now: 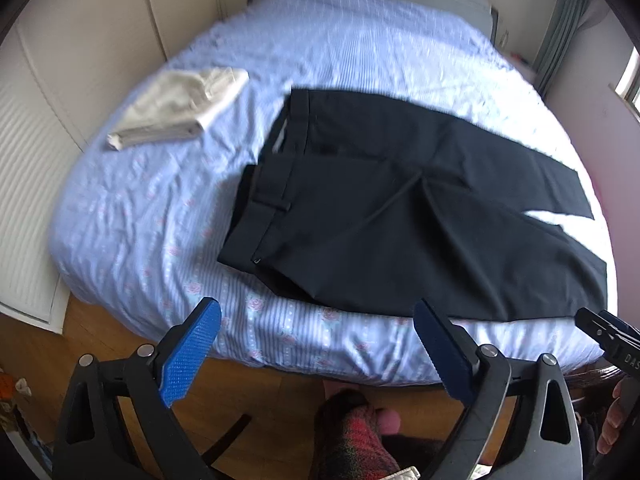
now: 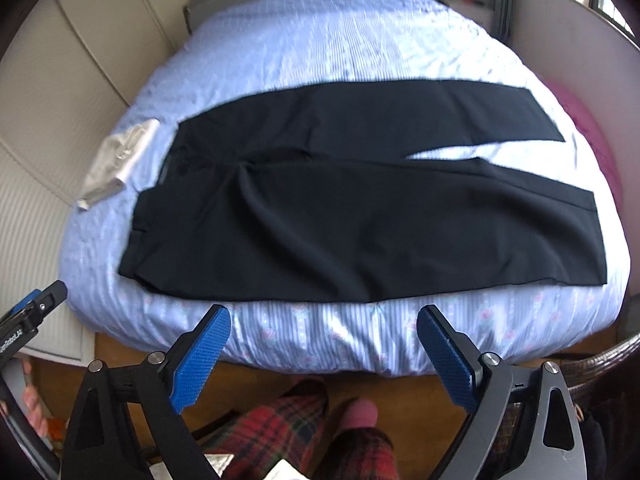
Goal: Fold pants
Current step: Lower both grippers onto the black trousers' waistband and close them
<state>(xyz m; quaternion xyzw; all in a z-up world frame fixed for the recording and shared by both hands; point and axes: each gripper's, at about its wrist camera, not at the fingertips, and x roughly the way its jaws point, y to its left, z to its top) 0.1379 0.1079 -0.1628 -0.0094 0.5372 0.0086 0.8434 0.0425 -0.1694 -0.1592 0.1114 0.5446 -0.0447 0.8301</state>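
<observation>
Pants: black pants (image 2: 360, 216) lie spread flat across the bed (image 2: 320, 40), both legs extended.
Left gripper (image 1: 316, 344): released, holding nothing, short of the bed's edge.
Right gripper (image 2: 324, 346): likewise released.

One pair of black pants (image 2: 360, 216), one folded beige garment (image 1: 180, 108), one bed (image 2: 320, 40), two grippers.

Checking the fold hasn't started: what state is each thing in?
Black pants: spread flat on the bed, unfolded, legs slightly apart at the hems.
Beige garment: folded, lying beside the waistband.
Left gripper: open, empty.
Right gripper: open, empty.
</observation>
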